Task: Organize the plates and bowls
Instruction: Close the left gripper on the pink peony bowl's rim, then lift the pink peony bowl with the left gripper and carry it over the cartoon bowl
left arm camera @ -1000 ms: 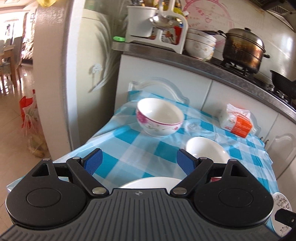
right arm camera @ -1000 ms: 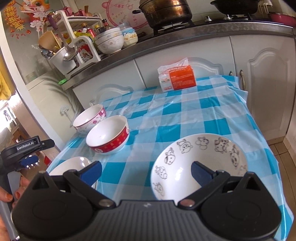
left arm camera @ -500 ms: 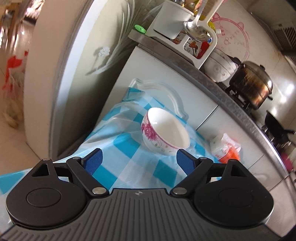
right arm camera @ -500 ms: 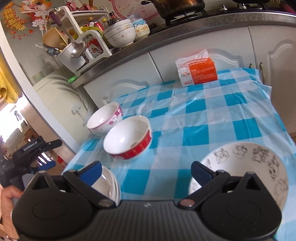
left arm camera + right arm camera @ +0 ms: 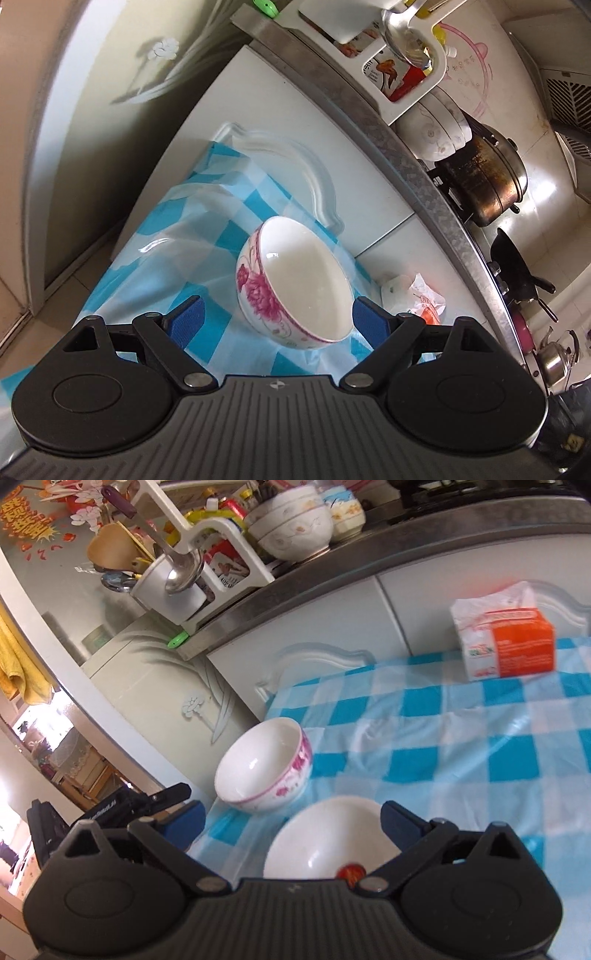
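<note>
The left tool hangs spread wide, the empty white porcelain bowl with pink flowers sitting between its tips on the blue-checked counter. The right tool, likewise released, hovers over an empty white, red-marked bowl.

The flowered bowl is sitting on the bench near its left edge — the second bowl lying just before it; the tissue pack is standing far behind to the right, against the cabinet — dish rack sitting above on the counter
</note>
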Tool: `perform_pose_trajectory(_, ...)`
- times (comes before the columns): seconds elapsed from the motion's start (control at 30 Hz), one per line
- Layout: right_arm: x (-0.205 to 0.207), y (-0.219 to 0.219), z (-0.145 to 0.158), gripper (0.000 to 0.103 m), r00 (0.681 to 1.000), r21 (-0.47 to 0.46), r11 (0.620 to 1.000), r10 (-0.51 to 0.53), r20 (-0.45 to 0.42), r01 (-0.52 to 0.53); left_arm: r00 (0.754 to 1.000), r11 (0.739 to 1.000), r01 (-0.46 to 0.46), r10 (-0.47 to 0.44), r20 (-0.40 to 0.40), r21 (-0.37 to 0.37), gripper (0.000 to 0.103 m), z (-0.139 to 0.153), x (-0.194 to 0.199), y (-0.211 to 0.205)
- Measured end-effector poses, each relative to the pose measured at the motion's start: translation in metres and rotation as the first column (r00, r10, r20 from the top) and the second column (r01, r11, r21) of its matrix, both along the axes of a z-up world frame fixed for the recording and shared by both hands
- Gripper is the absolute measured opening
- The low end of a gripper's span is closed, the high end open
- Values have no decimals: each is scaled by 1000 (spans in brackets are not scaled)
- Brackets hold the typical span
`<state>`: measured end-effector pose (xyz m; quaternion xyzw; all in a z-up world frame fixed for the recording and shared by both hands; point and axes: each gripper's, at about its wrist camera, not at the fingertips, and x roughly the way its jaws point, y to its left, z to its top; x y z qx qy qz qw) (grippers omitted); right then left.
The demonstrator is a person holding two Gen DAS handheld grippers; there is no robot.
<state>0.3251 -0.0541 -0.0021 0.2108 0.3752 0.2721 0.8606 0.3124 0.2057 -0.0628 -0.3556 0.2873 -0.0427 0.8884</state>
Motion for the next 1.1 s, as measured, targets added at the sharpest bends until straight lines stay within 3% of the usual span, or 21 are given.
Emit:
perform_pose_trajectory(0.3, 71, 38, -21, 82, 991, -13, 998, 61, -115, -63, 999, 995, 16, -20, -35, -98, 103, -18, 23, 11)
perform_pose_trajectory(0.57, 111, 56, -35, 73, 979, -40, 997, 61, -197, -70, 997, 994, 20, -28, -70, -105, 103, -28, 27, 11)
perform_pose_trajectory(0.67, 116, 65, -40, 70, 975, -83, 993, 60, -213, -80, 997, 996, 16, -22, -69, -93, 91, -30, 29, 7)
perform_pose_trajectory(0.73, 118, 68, -43, 64, 975, -108, 992, 45, -217, -70, 997, 996, 20, -26, -70, -83, 75, -33, 31, 1)
perform_pose_trajectory(1.0, 129, 72, -51, 52, 968, -122, 990, 34, -249, -66, 997, 999, 26, -28, -73, -33, 53, -35, 33, -13)
perform_pose_trajectory(1.1, 131, 74, -53, 43, 967, -119, 990, 41, -253, -73, 997, 999, 13, -16, -78, -36, 46, -36, 35, -13)
